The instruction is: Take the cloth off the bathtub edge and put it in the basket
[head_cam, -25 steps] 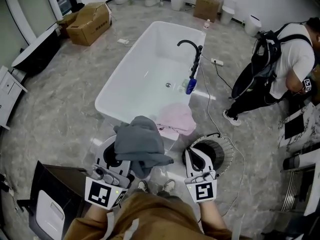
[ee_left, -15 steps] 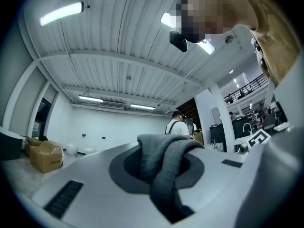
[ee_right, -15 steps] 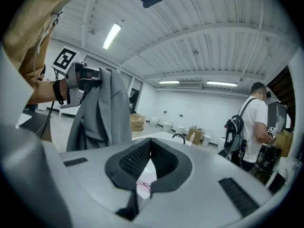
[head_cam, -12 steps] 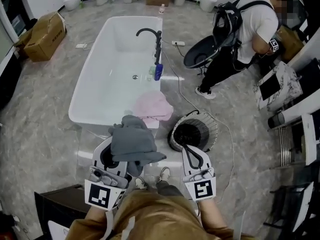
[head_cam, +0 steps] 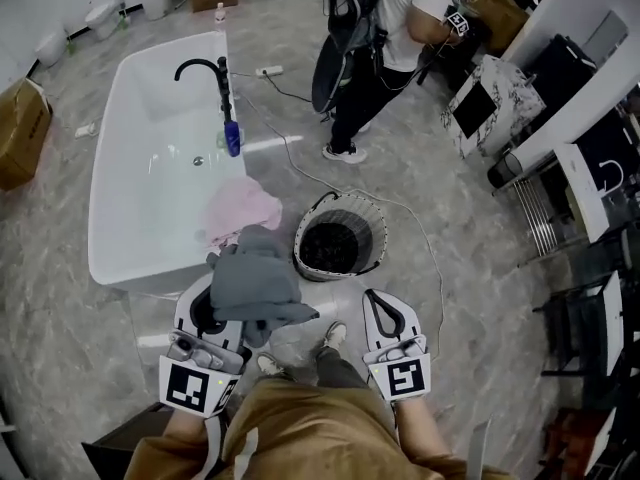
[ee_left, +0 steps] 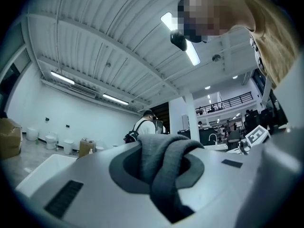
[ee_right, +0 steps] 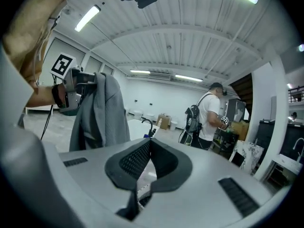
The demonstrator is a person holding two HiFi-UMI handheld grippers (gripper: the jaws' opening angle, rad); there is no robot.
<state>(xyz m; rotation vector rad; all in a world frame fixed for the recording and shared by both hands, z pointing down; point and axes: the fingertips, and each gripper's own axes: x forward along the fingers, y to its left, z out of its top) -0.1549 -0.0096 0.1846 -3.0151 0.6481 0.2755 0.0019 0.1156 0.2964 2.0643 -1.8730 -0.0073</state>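
A grey cloth [head_cam: 256,284] hangs bunched from my left gripper [head_cam: 215,298], which is shut on it at the lower left of the head view. In the left gripper view the cloth [ee_left: 157,152] fills the gap between the jaws of that gripper [ee_left: 164,175]. The round wicker basket [head_cam: 340,211] stands on the floor just ahead and to the right of the cloth. A pink cloth [head_cam: 241,209] lies on the white bathtub's near rim [head_cam: 108,268]. My right gripper [head_cam: 373,297] [ee_right: 148,148] is shut and holds nothing; its view shows the grey cloth [ee_right: 98,112] to its left.
A person with a backpack [head_cam: 385,28] stands beyond the basket. A cable [head_cam: 290,153] runs across the floor to it. A black faucet [head_cam: 205,68] and a blue bottle [head_cam: 232,138] are on the tub's right side. Marble-topped furniture [head_cam: 490,93] and racks line the right.
The view has swung to the right: tub and pink cloth slid left, the basket now lies ahead between both grippers. The left gripper still carries the grey cloth.
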